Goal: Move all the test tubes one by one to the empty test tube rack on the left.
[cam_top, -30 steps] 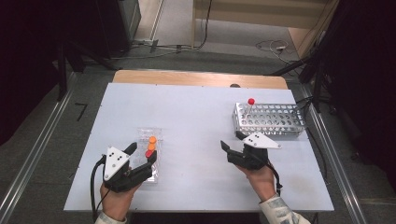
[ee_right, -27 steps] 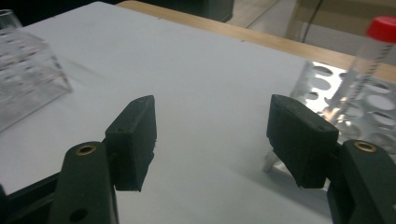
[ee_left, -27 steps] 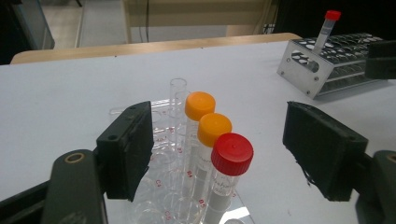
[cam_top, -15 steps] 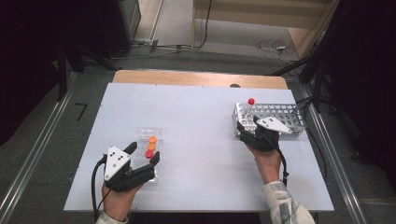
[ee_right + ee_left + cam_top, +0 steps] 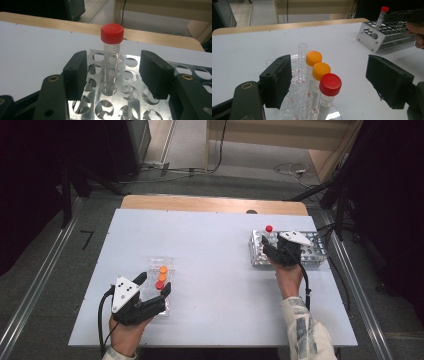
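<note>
Red-capped tube is seen standing upright in a hole at the near left corner of the metal rack, centre of the right gripper view; in the high view it sits at centre right of the frame. The right hand-held gripper is set around it, jaws on either side with a gap showing on both; the jaws have just been closing, the tube between them but not yet pressed. Nothing is held.

At lower left of the high view, a clear plastic rack holds three capped tubes in a row: two orange-capped tubes and a second red-capped tube nearest the camera. The left hand-held gripper is parked around this row, jaws well open, touching nothing and gripping nothing.

Both racks rest on the white surface, well apart.

Step judged in hand: the grasp on the tube in the metal rack. Next move calls for the jaws to be brought fully onto the tube below the cap, then a straight vertical lift so the tube clears its hole without tilting the rack.
</note>
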Tool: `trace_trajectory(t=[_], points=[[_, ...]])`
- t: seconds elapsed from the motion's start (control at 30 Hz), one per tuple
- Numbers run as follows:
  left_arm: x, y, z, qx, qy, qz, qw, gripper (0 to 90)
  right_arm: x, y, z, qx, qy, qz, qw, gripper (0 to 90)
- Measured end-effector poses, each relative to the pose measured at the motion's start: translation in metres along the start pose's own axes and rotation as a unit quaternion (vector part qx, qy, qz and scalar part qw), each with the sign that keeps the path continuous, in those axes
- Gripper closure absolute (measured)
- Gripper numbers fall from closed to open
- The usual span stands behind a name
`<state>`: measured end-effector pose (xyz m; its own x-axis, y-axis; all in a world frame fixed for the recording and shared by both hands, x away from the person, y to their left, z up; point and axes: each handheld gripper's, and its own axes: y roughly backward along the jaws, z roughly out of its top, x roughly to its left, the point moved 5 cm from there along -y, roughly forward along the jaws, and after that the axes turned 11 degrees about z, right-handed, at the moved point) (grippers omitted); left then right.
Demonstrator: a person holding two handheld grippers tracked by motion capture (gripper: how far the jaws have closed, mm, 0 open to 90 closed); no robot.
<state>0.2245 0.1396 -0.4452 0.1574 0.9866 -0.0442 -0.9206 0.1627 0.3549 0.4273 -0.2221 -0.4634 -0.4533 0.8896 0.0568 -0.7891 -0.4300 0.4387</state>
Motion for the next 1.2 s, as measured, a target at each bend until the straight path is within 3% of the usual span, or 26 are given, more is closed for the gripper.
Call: trace_trajectory(t=[0.17,0.53,0.6,0.73,1.07,1.2], points=[[-0.001,0.0,0.0,0.001,-0.002,-0.002,1.0,21.6,0.001,-0.012,-0.001,0.004,0.01,0.005,0.9999,46.5],[0.0,-0.001,-0.001,0.003,0.0,-0.001,1.0,21.4,-0.003,-0.026,-0.004,0.003,-0.004,-0.003,1.0,70.4],[0.0,-0.001,-0.002,0.004,0.0,-0.001,1.0,21.1,-0.004,-0.025,-0.003,-0.001,-0.005,-0.002,1.0,70.7],[-0.001,-0.002,-0.002,0.003,0.001,-0.003,1.0,20.3,-0.003,-0.019,0.005,-0.012,-0.004,0.004,0.9999,70.8],[0.0,0.0,0.0,0.001,0.005,-0.002,1.0,20.3,0.009,0.017,0.052,-0.058,0.02,0.019,0.9979,70.8],[-0.001,0.001,0.0,0.0,0.005,-0.003,1.0,20.4,0.018,0.03,0.056,-0.059,0.029,0.033,0.9973,70.9]])
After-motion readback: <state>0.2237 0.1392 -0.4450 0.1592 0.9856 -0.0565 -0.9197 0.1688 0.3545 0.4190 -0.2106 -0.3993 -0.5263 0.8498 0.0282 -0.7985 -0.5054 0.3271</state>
